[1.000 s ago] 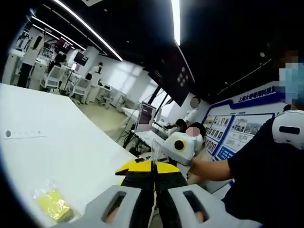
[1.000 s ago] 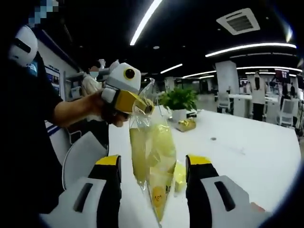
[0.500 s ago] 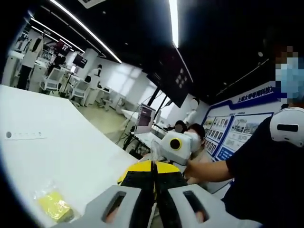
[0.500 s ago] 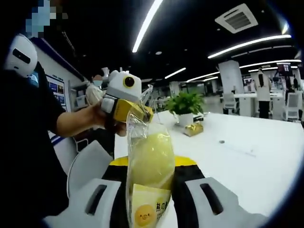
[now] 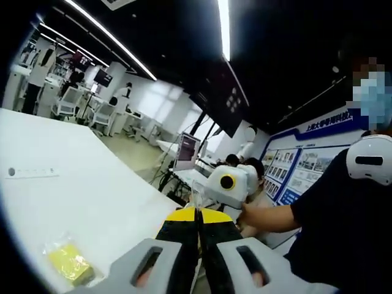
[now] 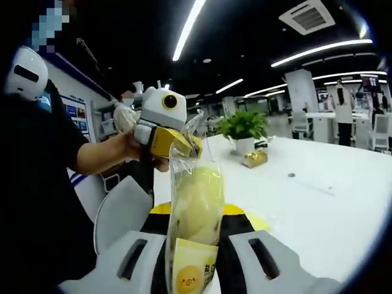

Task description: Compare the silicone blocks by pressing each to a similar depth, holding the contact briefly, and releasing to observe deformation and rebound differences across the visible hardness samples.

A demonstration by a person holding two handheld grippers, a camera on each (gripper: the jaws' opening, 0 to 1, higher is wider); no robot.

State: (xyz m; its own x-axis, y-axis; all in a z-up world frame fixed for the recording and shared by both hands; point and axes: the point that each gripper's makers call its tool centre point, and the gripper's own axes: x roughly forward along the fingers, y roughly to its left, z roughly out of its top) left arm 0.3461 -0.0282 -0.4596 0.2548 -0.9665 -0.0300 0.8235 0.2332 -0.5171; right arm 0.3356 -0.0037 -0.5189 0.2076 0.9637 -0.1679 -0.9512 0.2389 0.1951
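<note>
A clear plastic bag (image 6: 195, 202) with a soft yellow silicone block inside hangs upright in the right gripper view. My left gripper (image 6: 182, 142) is shut on the bag's top edge, held by a hand. My right gripper (image 6: 197, 212) is shut on the bag's middle, squeezing the yellow block between its yellow-tipped jaws. In the left gripper view my left gripper (image 5: 197, 213) is shut, with a thin strip of bag rising from its tips, and the right gripper (image 5: 228, 187) sits just beyond. A second yellow block in a bag (image 5: 68, 264) lies on the white table (image 5: 86, 196).
A potted green plant (image 6: 244, 126) and a gold-wrapped object (image 6: 254, 158) stand on the white table (image 6: 318, 202). A person in dark clothes (image 6: 37, 184) is close on the left. A white chair back (image 6: 119, 211) sits by the table edge. Other people and desks are far behind.
My right gripper's jaws, open around the bag one second ago, have shut on it and squeeze the yellow block. The left gripper keeps hold of the bag's top.
</note>
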